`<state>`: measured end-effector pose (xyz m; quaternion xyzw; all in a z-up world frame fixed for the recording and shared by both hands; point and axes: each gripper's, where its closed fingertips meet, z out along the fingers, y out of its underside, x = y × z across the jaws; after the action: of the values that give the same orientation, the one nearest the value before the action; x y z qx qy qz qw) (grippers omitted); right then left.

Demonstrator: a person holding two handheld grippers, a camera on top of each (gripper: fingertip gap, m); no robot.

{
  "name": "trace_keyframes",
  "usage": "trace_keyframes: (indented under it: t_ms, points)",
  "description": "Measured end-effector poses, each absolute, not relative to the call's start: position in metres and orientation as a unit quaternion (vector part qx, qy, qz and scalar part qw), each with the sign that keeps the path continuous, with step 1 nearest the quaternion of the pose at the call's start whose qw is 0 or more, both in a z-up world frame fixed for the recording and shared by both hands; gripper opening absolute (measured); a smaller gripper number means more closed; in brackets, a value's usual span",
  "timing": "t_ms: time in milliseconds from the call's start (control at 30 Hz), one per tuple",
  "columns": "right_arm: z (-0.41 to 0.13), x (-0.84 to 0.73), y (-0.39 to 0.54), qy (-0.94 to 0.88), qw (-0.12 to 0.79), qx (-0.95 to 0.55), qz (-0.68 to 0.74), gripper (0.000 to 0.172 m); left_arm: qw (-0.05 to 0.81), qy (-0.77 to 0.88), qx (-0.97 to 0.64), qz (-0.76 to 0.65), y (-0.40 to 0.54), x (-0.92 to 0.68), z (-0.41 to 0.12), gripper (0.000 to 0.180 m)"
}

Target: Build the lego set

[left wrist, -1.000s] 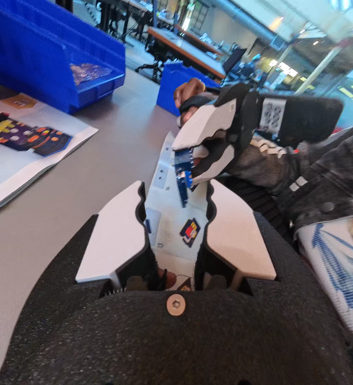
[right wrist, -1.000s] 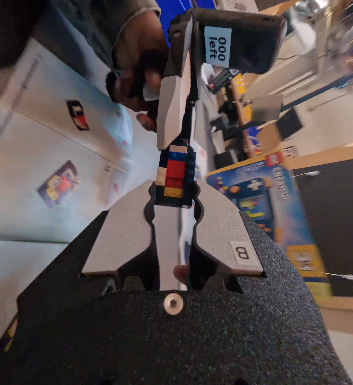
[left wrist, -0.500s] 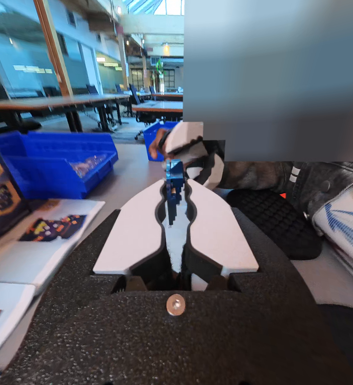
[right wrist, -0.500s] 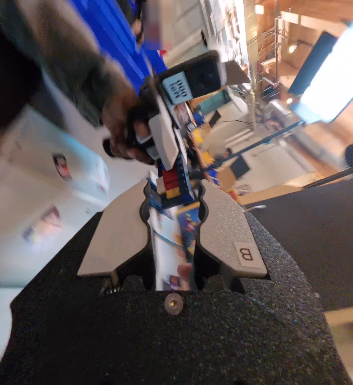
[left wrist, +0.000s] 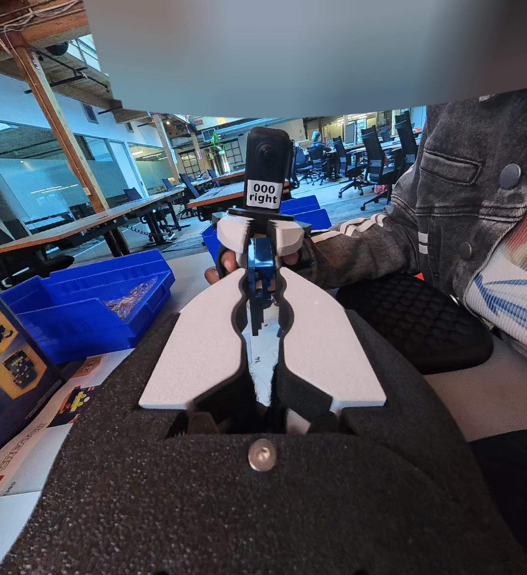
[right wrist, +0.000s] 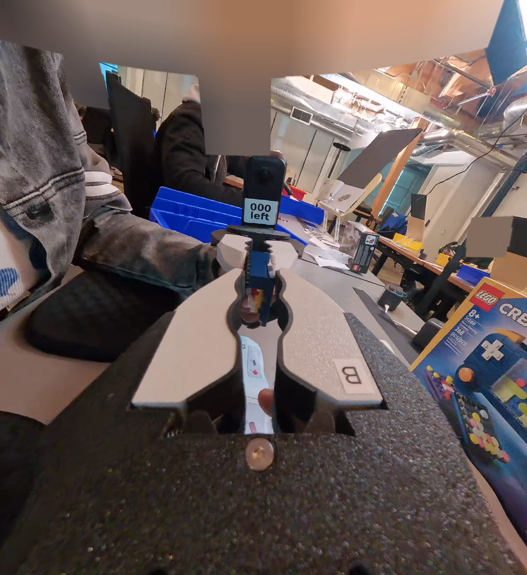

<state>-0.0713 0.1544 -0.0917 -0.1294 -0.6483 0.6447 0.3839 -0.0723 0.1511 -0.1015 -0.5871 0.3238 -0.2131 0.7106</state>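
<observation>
A small dark blue brick assembly [left wrist: 260,264] with red, yellow and white bricks on one face [right wrist: 253,300] is held in the air between two grippers that face each other head-on. My left gripper [left wrist: 261,275] is shut on its near end in the left wrist view, both white pads pressed on its sides. The right gripper [left wrist: 260,245] grips the far end there. In the right wrist view my right gripper [right wrist: 258,275] is shut on the same assembly, and the left gripper [right wrist: 257,253] clamps the opposite end. A hand shows behind each far gripper.
Blue bins [left wrist: 94,298] and a brick set box [left wrist: 4,342] stand left, and an open instruction booklet [left wrist: 32,451] lies below on the grey table. A black textured pad [left wrist: 411,320] lies right. Another set box [right wrist: 489,373] stands right. The person's grey jacket sleeve [right wrist: 125,242] crosses the table.
The left gripper closed on the assembly that the right gripper held. The right gripper's pads loosened, then closed on it again. Both grippers swung level and now face each other.
</observation>
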Motion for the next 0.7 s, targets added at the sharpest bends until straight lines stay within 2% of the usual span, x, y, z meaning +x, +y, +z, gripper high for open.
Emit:
trace_keyframes:
  t_ms: [167, 333, 433, 533, 700]
  points:
    - [-0.093, -0.068, 0.153, -0.655, 0.388, -0.115, 0.638, 0.017, 0.709, 0.331, -0.587, -0.209, 0.150, -0.070, -0.103, 0.015]
    - [-0.095, -0.067, 0.154, -0.660, 0.394, -0.106, 0.630, 0.017, 0.710, 0.331, -0.589, -0.198, 0.151, -0.070, -0.101, 0.027]
    - [-0.095, -0.067, 0.154, -0.661, 0.398, -0.103, 0.628, 0.017, 0.697, 0.343, -0.602, -0.187, 0.152, -0.067, -0.107, 0.026]
    - [-0.100, -0.067, 0.151, -0.670, 0.390, -0.102, 0.623, 0.017, 0.698, 0.348, -0.602, -0.172, 0.154, -0.065, -0.108, 0.016]
    - [-0.103, -0.066, 0.151, -0.678, 0.370, -0.111, 0.626, 0.016, 0.689, 0.349, -0.608, -0.185, 0.154, -0.064, -0.112, 0.016]
